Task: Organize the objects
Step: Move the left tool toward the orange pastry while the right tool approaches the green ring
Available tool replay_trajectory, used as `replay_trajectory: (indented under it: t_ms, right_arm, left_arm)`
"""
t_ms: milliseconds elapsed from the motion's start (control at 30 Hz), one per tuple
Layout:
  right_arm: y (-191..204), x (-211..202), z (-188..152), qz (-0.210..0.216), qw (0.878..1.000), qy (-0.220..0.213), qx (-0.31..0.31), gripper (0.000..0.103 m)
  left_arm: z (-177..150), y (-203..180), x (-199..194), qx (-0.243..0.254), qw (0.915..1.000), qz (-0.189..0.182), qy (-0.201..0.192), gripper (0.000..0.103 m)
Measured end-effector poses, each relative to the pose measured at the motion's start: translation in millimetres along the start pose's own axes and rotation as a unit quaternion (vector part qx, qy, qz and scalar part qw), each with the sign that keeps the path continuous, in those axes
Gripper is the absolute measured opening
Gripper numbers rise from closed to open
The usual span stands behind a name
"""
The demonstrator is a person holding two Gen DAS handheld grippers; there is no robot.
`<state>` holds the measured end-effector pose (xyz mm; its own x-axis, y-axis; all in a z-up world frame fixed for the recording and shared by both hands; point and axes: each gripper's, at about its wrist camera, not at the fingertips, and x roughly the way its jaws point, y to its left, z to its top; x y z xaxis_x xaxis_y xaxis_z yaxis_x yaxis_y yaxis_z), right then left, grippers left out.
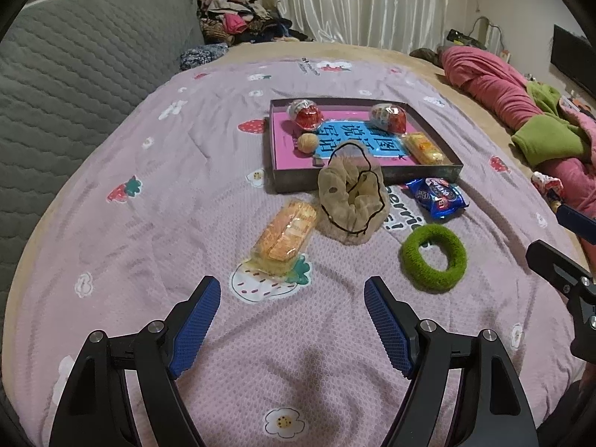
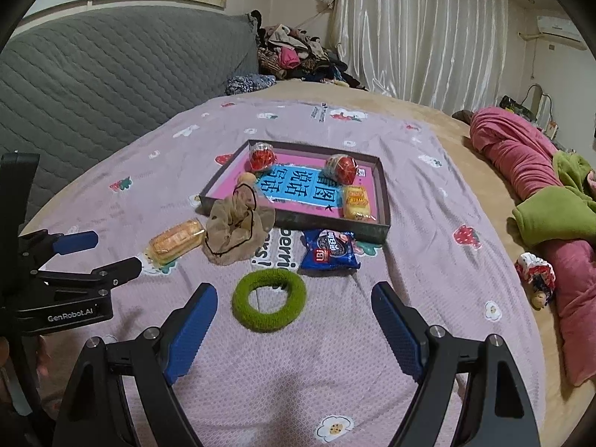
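A shallow box (image 1: 283,182) (image 2: 385,201) with a pink floor lies on the bed; in it are two red wrapped snacks (image 1: 308,113) (image 2: 262,156), a small round ball (image 1: 307,143) and a yellow packet (image 1: 424,148) (image 2: 357,201). In front of it lie a wrapped orange cake (image 1: 288,236) (image 2: 177,240), a beige scrunchie (image 1: 352,201) (image 2: 238,229) leaning on the box's front wall, a blue cookie pack (image 1: 437,195) (image 2: 329,249) and a green hair ring (image 1: 434,257) (image 2: 269,301). My left gripper (image 1: 292,298) hovers open just short of the cake. My right gripper (image 2: 294,303) is open just short of the green ring.
The pink strawberry-print sheet (image 1: 149,186) covers the bed. A grey quilted headboard (image 1: 74,74) rises on the left. Pink and green bedding (image 2: 540,201) is bunched along the right side, with a small doll (image 2: 536,275) beside it. Clothes (image 2: 290,56) are piled at the back.
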<state>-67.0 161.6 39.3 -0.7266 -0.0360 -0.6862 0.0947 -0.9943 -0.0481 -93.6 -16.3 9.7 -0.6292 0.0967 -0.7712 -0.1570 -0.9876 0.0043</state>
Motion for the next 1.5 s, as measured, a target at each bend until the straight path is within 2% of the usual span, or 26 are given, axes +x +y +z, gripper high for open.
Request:
replay_trajectory:
  t_ms: [1100,1500]
  right_arm:
    - [-5.2,50.7,-13.0,0.003,0.999,0.051,0.016,0.085]
    - [-8.1,76.7,-13.6,0.000,0.997,0.069,0.026,0.085]
  left_arm:
    - [-1.0,7.0,43.3,-0.006,0.9995,-0.004,0.032,0.081]
    - [8.4,12.2,67.2,-0.007,0.9991,-0.005,0.041,0.081]
